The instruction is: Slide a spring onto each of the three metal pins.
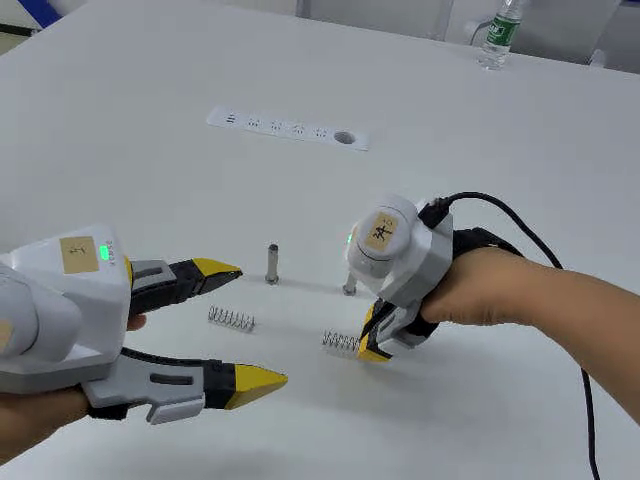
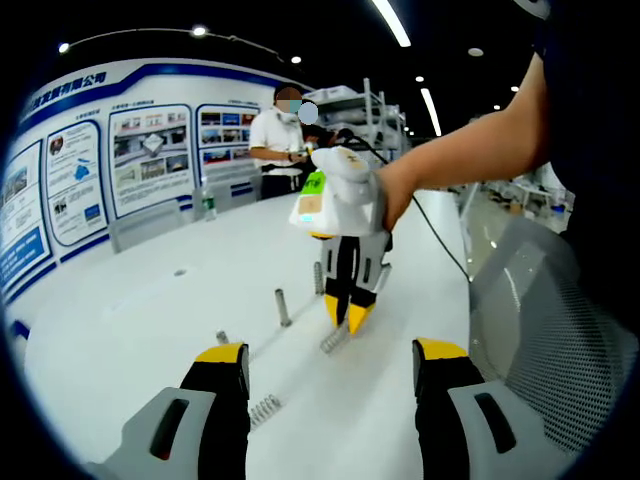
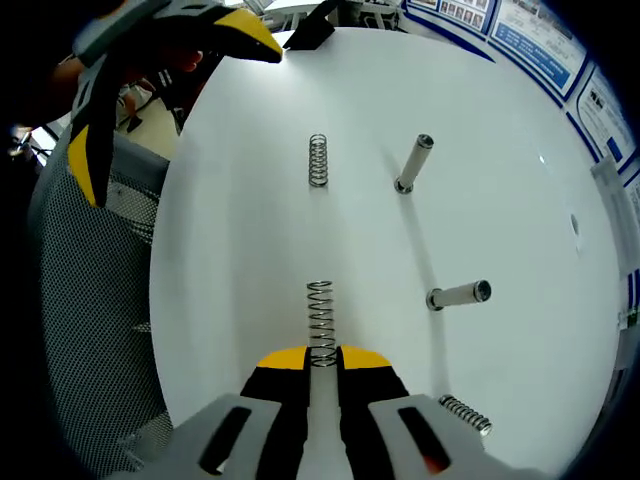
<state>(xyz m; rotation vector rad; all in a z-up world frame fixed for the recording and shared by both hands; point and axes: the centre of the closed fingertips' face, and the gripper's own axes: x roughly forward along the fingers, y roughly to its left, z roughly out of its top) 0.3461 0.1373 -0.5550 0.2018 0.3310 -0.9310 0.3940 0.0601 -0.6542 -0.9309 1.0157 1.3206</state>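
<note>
Right gripper (image 3: 322,358) pinches one end of a spring (image 3: 320,315) lying on the tabletop (image 3: 240,240).
Left gripper (image 1: 247,323) is spread wide and holds nothing. A pin (image 1: 272,264) stands up close by. I think it is best to lift the spring, aim its free end down over the pin, then let go slowly. The tan label (image 1: 380,233) has writing too small to read.

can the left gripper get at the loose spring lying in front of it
Probably yes: the left gripper is open, the loose spring lies on bare table by its fingers, and the right gripper is off to one side.
</note>
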